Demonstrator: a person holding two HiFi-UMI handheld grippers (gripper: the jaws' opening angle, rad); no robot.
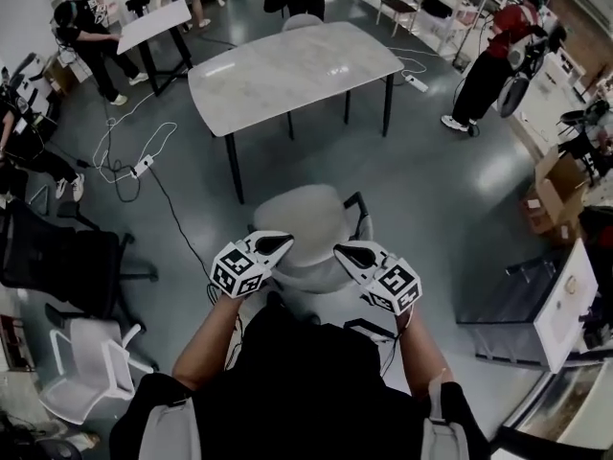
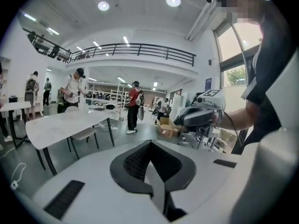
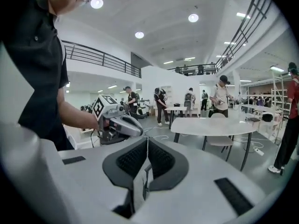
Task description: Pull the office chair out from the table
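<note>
A light grey office chair (image 1: 305,226) stands on the floor a little way off the near edge of the white marble-look table (image 1: 287,70), its seat facing me. Both grippers hover side by side over the chair's back, level with each other and apart from it. My left gripper (image 1: 286,242) is shut, its black pads (image 2: 135,160) pressed together with nothing between them. My right gripper (image 1: 338,250) is shut too, its pads (image 3: 161,158) meeting on nothing. Each gripper view shows the other gripper beside it: the right gripper (image 2: 202,116) and the left gripper (image 3: 117,122).
A black office chair (image 1: 67,262) and a white chair (image 1: 96,362) stand at my left. Cables and a power strip (image 1: 142,167) lie on the floor left of the table. Cardboard boxes (image 1: 556,195) and a dark cart (image 1: 532,305) are on the right. Several people stand around the room.
</note>
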